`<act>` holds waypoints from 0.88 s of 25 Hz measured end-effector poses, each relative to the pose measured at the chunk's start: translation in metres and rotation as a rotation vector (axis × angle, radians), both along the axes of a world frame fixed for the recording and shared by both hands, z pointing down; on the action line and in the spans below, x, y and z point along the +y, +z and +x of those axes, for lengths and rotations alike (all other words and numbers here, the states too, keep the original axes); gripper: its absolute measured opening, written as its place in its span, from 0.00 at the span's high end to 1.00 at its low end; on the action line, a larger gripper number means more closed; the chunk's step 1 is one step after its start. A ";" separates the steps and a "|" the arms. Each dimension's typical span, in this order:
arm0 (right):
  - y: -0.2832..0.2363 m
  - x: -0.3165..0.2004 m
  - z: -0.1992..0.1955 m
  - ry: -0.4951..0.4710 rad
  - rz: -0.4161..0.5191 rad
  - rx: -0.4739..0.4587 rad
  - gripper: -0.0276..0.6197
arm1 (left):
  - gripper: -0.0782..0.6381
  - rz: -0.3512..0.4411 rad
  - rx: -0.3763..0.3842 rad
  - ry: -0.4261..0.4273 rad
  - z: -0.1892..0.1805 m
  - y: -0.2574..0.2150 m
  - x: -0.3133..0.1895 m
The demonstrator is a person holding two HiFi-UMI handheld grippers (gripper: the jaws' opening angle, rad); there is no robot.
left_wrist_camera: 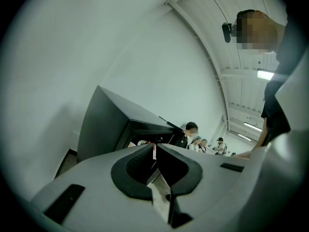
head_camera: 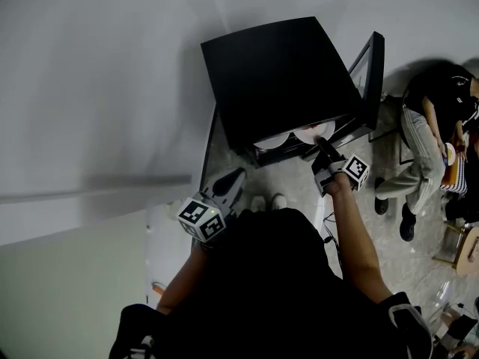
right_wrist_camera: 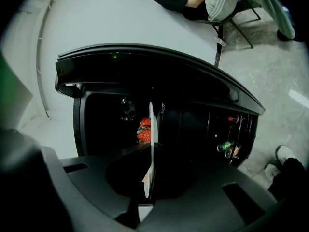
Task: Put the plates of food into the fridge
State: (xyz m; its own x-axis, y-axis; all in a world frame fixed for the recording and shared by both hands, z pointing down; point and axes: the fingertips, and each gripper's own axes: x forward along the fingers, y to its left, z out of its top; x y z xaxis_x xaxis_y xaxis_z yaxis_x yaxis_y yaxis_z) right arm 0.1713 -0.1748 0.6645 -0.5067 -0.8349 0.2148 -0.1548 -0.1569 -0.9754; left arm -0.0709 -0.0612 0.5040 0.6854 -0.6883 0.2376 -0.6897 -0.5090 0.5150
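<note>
Clamping the plate [right_wrist_camera: 151, 122] by its rim with the right gripper [right_wrist_camera: 150, 146], holds the strawberries [right_wrist_camera: 144, 129] level at the fridge [head_camera: 277, 73] mouth, beside another plate [head_camera: 273, 140]; parks the left gripper [left_wrist_camera: 154, 146] back, jaws together, empty, for clearance.

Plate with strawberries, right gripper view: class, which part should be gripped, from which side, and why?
The near rim of the plate, approached level, facing the open fridge. It is thin and flat, and the strawberries sit further in, so an edge pinch probably clears them. The right gripper is shut there.
</note>
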 end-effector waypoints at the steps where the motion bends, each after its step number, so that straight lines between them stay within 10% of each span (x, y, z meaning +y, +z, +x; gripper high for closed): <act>1: 0.001 -0.001 0.000 0.002 -0.002 0.002 0.91 | 0.86 0.001 0.000 -0.002 0.000 0.000 0.000; 22: 0.003 -0.039 -0.011 0.048 -0.059 0.081 0.91 | 0.86 0.000 -0.005 -0.013 -0.004 -0.001 0.002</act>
